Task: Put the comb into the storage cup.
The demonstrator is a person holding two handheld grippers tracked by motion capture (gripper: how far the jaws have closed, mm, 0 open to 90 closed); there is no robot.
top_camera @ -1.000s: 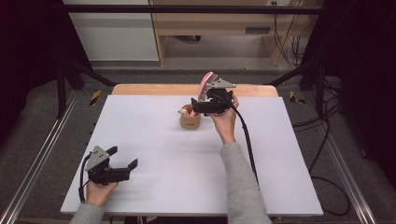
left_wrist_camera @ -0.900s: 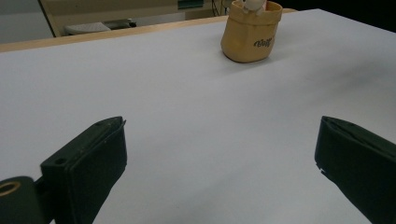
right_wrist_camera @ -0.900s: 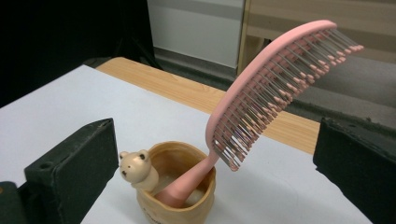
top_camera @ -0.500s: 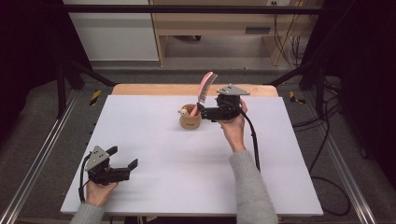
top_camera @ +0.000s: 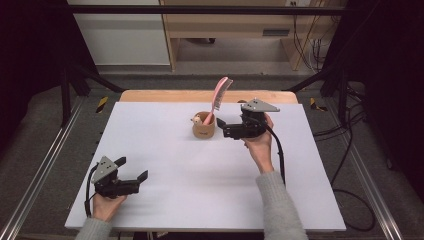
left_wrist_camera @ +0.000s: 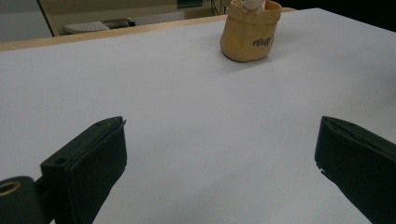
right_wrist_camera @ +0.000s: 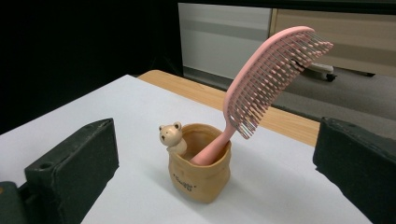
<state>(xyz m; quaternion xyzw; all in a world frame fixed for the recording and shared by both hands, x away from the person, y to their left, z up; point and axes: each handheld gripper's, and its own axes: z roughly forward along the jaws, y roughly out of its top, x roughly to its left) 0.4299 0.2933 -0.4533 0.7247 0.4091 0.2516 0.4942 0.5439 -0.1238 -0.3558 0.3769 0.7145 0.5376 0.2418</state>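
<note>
The pink plastic hairbrush [right_wrist_camera: 261, 88] stands handle-down in the tan bear-trimmed cup [right_wrist_camera: 201, 168] at the far middle of the white table [top_camera: 165, 145]. My right gripper [top_camera: 226, 128], jaws spread and empty, has drawn back rightward from it. My left gripper [top_camera: 134, 171] stays open, near left.

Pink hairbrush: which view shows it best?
The right gripper view: the pink hairbrush stands close up, handle down in the tan bear cup, bristles plain. The high view shows it small and far off. In the left gripper view I cannot make it out.
</note>
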